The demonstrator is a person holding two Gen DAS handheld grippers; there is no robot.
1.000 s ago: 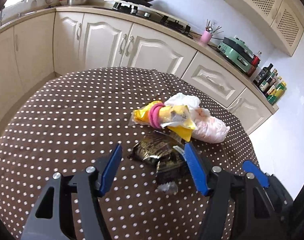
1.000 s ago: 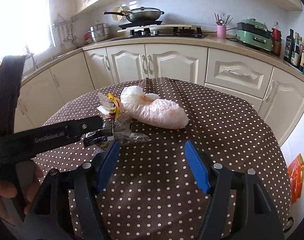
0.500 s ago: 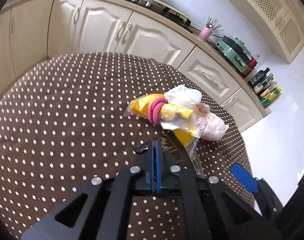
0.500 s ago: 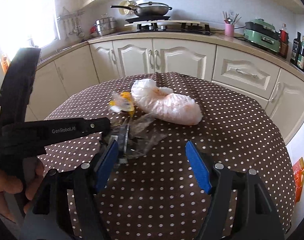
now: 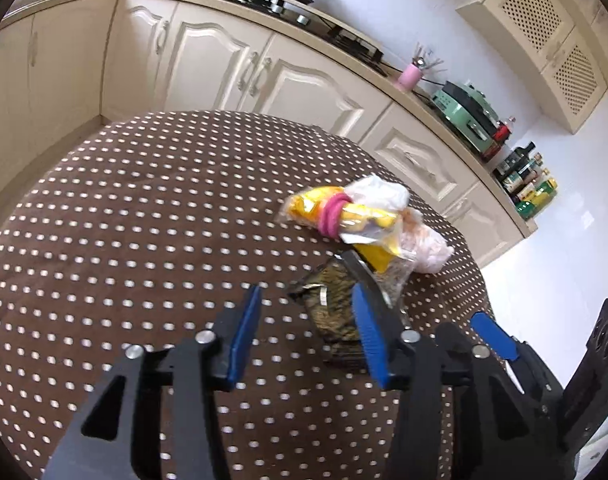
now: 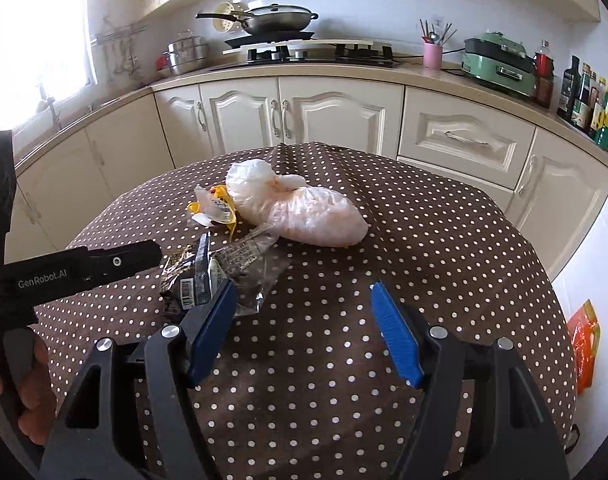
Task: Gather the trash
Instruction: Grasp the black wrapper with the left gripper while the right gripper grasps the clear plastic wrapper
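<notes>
1. Between the tongs, a dark crumpled wrapper (image 5: 336,312) lies on the dotted table (image 5: 143,216). It is just inside the left gripper (image 5: 308,340), touching or nearly touching its right finger, and beside the right gripper (image 6: 304,328), against its left finger.
2. Both tongs stand wide and hold nothing.
3. Risk, as I judge it: the thin, slick film sits off-centre, so closing jaws may push it aside or pinch only clear plastic, and it would slip out.
4. Just beyond it lie a yellow packet (image 5: 336,216) ringed with a pink band and a pale plastic bag (image 6: 304,212); a careless grab could drag these along.
5. Each gripper hovers low, tilted down toward the table; the left one reaches in from the side.
</notes>
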